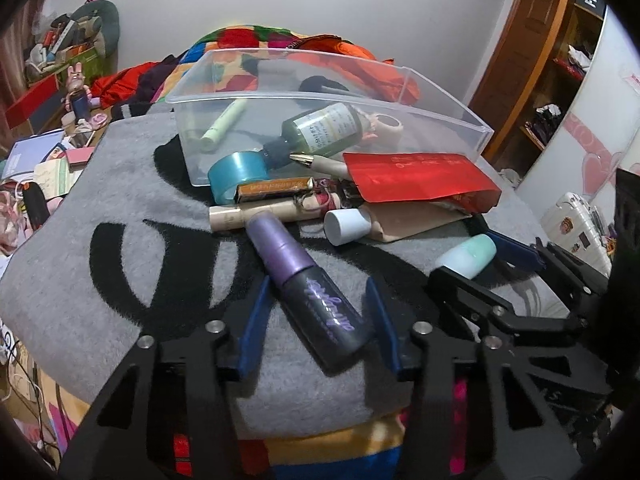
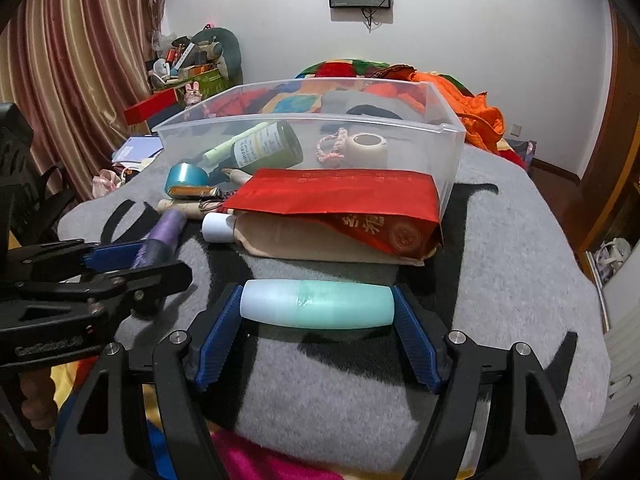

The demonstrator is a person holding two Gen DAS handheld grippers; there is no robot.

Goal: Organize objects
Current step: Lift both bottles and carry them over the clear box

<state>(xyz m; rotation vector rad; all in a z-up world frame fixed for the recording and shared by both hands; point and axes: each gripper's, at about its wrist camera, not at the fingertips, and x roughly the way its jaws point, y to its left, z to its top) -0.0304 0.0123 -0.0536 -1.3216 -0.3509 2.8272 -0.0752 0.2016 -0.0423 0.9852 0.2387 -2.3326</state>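
Observation:
A purple and black spray bottle [image 1: 308, 288] lies slantwise on the grey blanket [image 1: 80, 264]. My left gripper [image 1: 318, 284] is shut on it, its blue pads touching both sides of the bottle. A mint-green and white tube [image 2: 316, 304] lies crosswise, and my right gripper [image 2: 318, 294] is shut on it end to end. In the left wrist view the same tube [image 1: 466, 256] shows at the right between black fingers. The clear plastic bin [image 2: 448, 184] stands behind, holding a green bottle [image 2: 268, 148], a pale green stick, a tape roll and a braided band.
In front of the bin lie a red paper bag [image 2: 340, 200], a beige bottle with a white cap [image 2: 218, 228], a blue tape roll [image 1: 236, 172], an orange box, a pen and a beige stick. Colourful bedding lies behind, and clutter sits at the left below the curtain.

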